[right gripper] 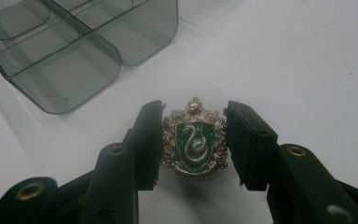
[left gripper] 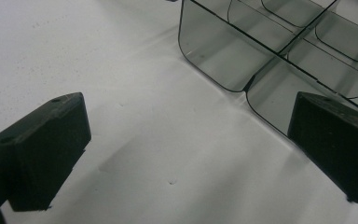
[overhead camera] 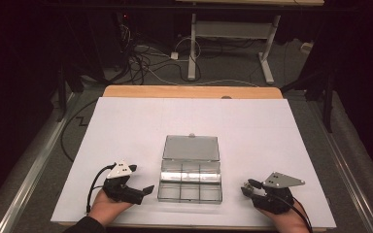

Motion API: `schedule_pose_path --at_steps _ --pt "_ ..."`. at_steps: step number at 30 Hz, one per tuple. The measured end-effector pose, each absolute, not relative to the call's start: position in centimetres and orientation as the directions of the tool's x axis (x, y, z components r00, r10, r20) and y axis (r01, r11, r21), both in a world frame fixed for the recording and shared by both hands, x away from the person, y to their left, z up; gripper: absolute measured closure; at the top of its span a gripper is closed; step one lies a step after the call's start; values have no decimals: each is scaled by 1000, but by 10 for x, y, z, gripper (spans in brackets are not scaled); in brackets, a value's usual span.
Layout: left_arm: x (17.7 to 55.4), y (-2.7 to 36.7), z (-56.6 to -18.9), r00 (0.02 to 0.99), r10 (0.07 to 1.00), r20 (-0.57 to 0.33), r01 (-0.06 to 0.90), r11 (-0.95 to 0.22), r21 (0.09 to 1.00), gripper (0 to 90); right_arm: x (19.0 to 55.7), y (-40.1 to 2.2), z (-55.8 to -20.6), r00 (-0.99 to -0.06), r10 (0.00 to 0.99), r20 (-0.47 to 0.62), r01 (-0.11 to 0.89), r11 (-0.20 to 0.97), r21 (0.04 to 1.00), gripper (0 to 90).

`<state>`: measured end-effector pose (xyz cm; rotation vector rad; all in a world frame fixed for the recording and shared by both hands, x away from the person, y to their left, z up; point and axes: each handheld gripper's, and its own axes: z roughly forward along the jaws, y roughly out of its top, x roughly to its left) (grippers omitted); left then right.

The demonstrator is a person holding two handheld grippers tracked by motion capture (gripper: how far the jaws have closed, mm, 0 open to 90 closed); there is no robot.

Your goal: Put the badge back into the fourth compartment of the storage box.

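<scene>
Two grippers rested low on the white-covered counter [overhead camera: 126, 121], either side of a clear compartment box [overhead camera: 190, 187]. At left, left gripper [overhead camera: 143, 190] sat just beside the box's near left corner, fingers [left gripper: 42, 149] spread wide, nothing between them but bare counter. In the middle, box lay with lid [overhead camera: 191, 147] flipped open away from the person. At right, right gripper [overhead camera: 245, 188] stood a little off the box, fingers [right gripper: 147, 140] partly closed, clamped on a silver-and-green crest badge [right gripper: 195, 138] by its two sides.
</scene>
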<state>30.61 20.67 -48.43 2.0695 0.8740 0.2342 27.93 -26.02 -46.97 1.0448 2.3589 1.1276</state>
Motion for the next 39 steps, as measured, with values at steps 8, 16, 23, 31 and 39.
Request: schedule_pose_path --at_steps 8,16,23,31,39 --pt "306 207 -484 739 658 -144 497 -390 775 0 278 -246 -468 -704 710 19 458 434 776 592" --pt "306 207 -484 742 654 -148 499 -392 773 0 277 -239 -466 -715 699 17 448 439 779 592" --pt "307 207 -484 741 654 -152 506 -395 767 0 276 -238 -463 -710 703 23 445 423 790 592" --pt "305 207 -484 745 652 -140 494 -399 773 0 276 -241 -453 -708 706 21 430 407 805 592" --pt "305 207 -484 742 654 -144 496 -392 775 0 275 -238 -438 -719 695 14 396 394 830 592"
